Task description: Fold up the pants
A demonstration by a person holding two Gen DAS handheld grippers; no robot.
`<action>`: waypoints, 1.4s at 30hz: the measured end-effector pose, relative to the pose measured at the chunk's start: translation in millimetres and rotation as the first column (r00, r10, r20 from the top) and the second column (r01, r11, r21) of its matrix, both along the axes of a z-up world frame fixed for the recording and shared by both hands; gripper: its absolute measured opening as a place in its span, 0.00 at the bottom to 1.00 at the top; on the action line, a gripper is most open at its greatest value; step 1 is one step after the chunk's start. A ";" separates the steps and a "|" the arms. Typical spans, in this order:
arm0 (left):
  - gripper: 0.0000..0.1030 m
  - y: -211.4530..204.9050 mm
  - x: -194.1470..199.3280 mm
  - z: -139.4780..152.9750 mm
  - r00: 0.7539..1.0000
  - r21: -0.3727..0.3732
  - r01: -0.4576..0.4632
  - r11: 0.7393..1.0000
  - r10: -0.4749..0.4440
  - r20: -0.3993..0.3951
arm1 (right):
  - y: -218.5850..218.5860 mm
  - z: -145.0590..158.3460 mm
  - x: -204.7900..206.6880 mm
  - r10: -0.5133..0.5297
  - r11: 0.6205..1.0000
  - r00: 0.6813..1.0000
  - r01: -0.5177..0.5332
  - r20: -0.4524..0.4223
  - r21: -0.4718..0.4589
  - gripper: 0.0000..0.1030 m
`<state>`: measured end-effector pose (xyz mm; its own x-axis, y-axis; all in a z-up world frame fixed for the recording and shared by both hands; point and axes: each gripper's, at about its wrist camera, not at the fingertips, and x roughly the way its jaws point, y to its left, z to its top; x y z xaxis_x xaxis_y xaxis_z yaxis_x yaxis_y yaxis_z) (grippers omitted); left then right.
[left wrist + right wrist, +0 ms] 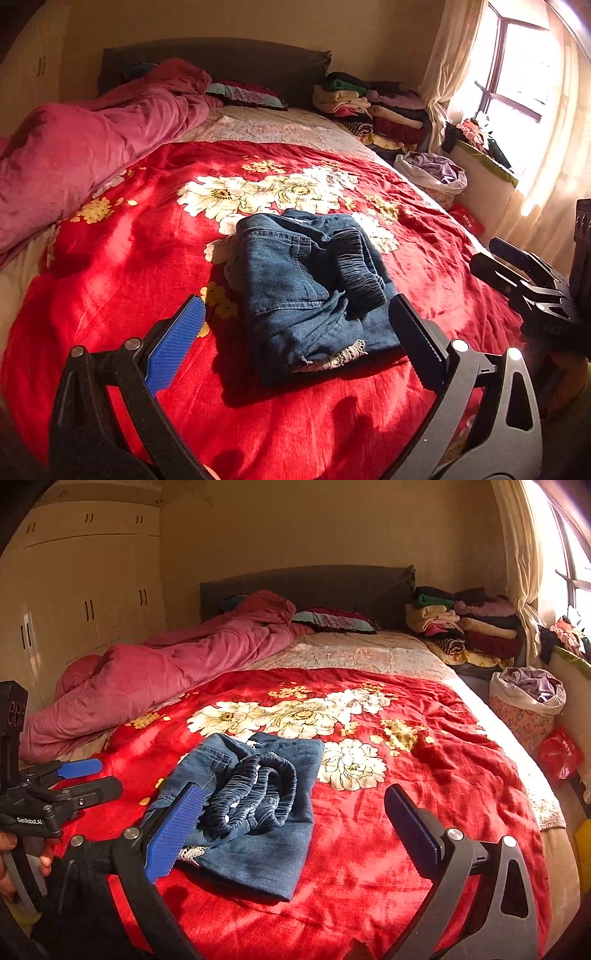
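The blue denim pants (314,291) lie folded into a compact bundle on the red flowered blanket (110,258), with the elastic waistband on top. They also show in the right wrist view (255,808). My left gripper (299,339) is open and empty, held just in front of the bundle, its fingers either side of the near edge. My right gripper (291,827) is open and empty, above the bundle's right part. The right gripper also shows at the right edge of the left wrist view (517,273), and the left gripper at the left edge of the right wrist view (85,779).
A pink duvet (92,147) lies bunched along the bed's left side. Stacked folded clothes (369,107) sit at the headboard's right. A cloth-filled basket (528,701) and red bag (561,753) stand beside the bed under the window. Wardrobes (81,590) line the left wall.
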<state>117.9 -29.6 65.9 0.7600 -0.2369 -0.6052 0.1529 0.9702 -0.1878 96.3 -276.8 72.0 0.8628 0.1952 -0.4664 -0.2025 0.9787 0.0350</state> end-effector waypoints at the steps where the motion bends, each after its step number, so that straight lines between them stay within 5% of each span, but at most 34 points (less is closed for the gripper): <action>1: 0.91 -0.4 -3.6 -0.1 1.000 0.003 0.000 1.000 0.000 -0.001 | 0.7 0.1 -4.2 0.002 1.000 1.000 -0.002 0.001 0.002 0.95; 21: 0.91 6.7 -61.1 -60.6 0.989 -0.013 -0.093 0.996 0.091 -0.117 | 5.7 -71.9 -45.2 -0.047 0.999 0.980 0.050 -0.195 0.012 0.95; 42: 0.91 7.2 -62.9 -57.7 0.986 0.016 -0.123 0.992 0.124 -0.110 | 10.8 -66.3 -45.6 -0.036 0.999 0.984 0.034 -0.175 -0.013 0.96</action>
